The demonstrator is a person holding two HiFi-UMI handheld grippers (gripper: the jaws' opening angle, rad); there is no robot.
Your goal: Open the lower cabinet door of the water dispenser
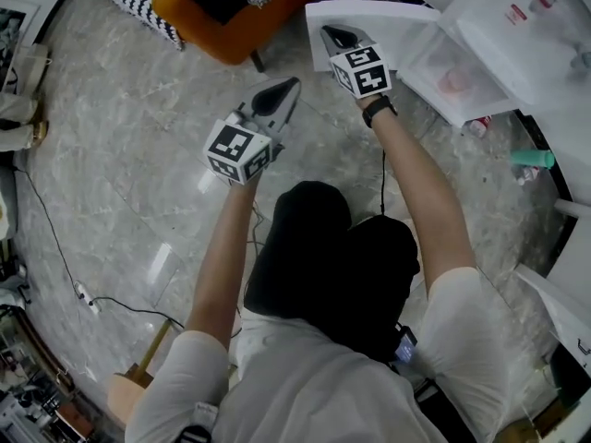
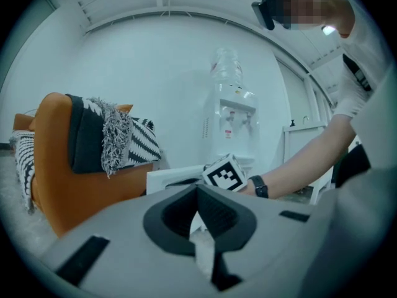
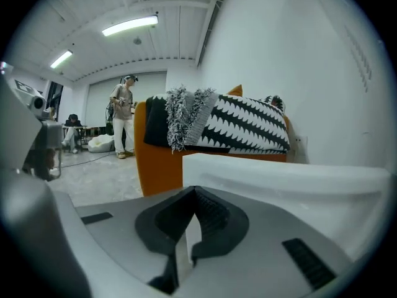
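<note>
My right tool (image 1: 331, 33) is clenched at the open door's (image 1: 388, 17) edge, maybe touching it. Left tool (image 1: 291, 86) is clenched, empty. The dispenser's (image 2: 236, 113) red label (image 2: 228, 133) is too small to read.

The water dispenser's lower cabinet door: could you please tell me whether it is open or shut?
Open. In the head view the door stands swung out from the water dispenser, exposing the compartment behind it.

Glossy veined stone floor (image 1: 111, 183) shines at left. Door (image 1: 369, 21), upper centre, looks smooth white plastic. Left gripper (image 2: 197, 188) and right gripper (image 3: 193, 191) show matt grey plastic. Fringed woven throw (image 2: 115, 135) covers a smooth orange chair (image 2: 68, 191).
</note>
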